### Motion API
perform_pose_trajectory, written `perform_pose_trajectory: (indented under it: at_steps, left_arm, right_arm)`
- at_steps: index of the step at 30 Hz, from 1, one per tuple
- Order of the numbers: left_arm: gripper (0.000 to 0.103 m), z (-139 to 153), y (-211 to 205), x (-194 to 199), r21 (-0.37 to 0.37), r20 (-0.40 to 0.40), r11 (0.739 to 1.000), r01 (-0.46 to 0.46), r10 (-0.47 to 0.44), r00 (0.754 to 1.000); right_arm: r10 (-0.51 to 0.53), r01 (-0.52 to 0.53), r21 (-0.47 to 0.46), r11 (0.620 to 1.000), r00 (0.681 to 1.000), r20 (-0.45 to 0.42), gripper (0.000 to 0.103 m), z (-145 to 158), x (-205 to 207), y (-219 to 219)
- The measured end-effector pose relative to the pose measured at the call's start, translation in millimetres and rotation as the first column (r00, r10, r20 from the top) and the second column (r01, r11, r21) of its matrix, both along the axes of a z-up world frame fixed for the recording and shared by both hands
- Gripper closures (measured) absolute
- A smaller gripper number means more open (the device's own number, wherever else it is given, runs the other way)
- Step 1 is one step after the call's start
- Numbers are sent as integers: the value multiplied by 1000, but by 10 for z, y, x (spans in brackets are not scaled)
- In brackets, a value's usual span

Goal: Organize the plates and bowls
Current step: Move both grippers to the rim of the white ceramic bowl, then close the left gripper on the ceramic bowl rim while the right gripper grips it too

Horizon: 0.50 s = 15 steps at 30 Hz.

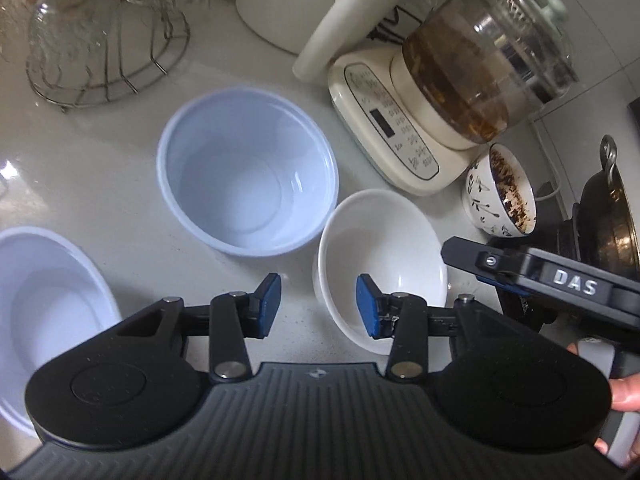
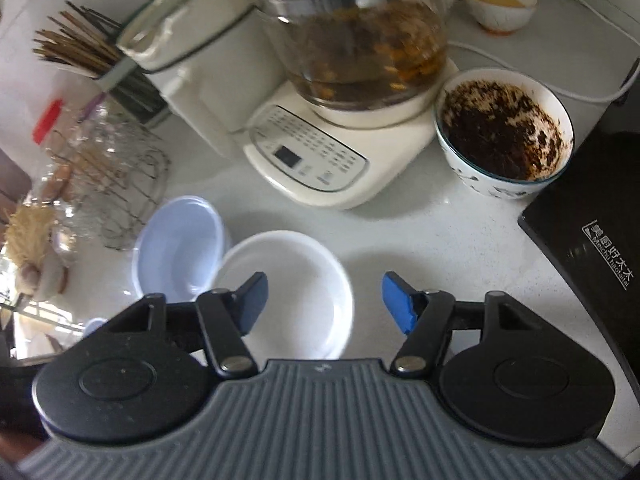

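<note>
From your left wrist, the left hand-held gripper stands spread and empty; the white bowl lies just ahead, its near wall between the pads, the blue bowl ahead-left on the tabletop.

From your right wrist, the right hand-held gripper is spread, empty — the white bowl sits ahead-left, its right rim between the pads. Only this view shows the two bowls touching.

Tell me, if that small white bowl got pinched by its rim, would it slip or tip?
Probably slippery: the small white bowl looks glossy and smooth. It seems rigid, likely ceramic, so chippable. It appears empty, so it should lift without spilling.
</note>
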<state>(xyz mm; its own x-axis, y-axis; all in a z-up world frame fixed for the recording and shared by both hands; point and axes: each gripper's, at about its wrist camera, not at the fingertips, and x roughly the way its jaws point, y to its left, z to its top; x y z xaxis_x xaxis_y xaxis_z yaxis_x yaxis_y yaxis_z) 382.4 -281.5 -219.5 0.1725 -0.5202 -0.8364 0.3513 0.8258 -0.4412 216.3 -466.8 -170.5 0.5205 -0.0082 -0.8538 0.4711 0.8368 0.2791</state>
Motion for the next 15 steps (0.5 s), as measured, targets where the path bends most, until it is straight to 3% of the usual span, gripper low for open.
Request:
perform_pose_trajectory:
  at_steps: [4, 7, 11, 15]
  left_arm:
    - [56, -98, -98, 26, 11, -1, 1000, 7, -7, 1000]
    - [63, -135, -150, 49, 39, 23, 999, -11, 10, 1000]
    - [71, -186, -171, 67, 40, 22, 999, -11, 10, 1000]
    - [83, -234, -177, 60, 32, -1, 999, -19, 19, 1000]
  right_arm:
    - [-13, 13, 7, 1000, 1000, -17, 52, -155, 35, -91]
    - [-14, 14, 13, 1000, 999, -29, 62, -240, 49, -113]
    - [-14, 14, 28, 1000, 999, -32, 78, -330, 59, -117]
    - [3, -2, 50, 999, 1000, -31, 88, -384, 53, -97]
